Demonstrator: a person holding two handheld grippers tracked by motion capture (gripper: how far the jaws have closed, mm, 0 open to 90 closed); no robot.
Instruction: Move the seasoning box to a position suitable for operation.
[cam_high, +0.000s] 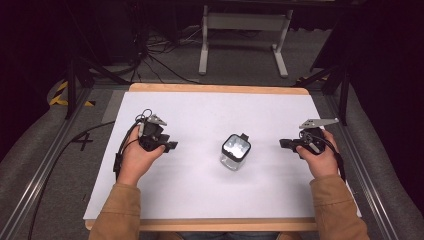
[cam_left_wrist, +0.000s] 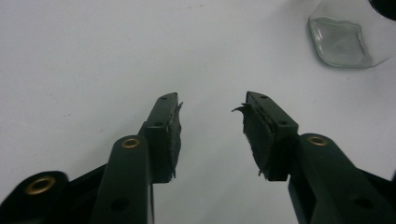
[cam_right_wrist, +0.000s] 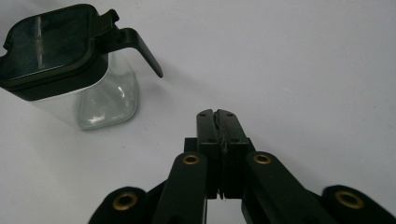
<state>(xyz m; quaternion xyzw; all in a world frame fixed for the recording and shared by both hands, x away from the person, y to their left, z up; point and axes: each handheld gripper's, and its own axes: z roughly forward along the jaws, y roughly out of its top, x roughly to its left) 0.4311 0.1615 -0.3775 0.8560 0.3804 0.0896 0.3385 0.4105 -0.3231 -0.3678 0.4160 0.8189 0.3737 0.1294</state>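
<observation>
1. Tan sleeves (cam_high: 120, 210) come in from the near edge of the table (cam_high: 210, 195), one forearm on each side, both hands lying low over the white top.
2. At the left, the left hand (cam_high: 137, 160) wraps its tongs from behind, wrist straight, knuckles up; the left gripper (cam_high: 170, 146) points inward toward the middle of the table, a cable looping back along the wrist.
3. Its jaws stand released, wide apart with bare white surface between the ragged pads (cam_left_wrist: 175, 135), nothing in them.
4. At the right, the right hand (cam_high: 320, 155) mirrors that pose; the right gripper (cam_high: 284, 143) also points inward, grey plate on top.
5. Its jaws are clenched pad to pad, with nothing between them.
6. Between the two grippers, apart from both, a clear glass jar (cam_high: 235, 151) stands upright mid-table, its black lid (cam_right_wrist: 46, 42) closed, with a tab sticking out at one side.
7. Beyond the far edge lie grey floor, cables and a white frame (cam_high: 245, 35).
</observation>
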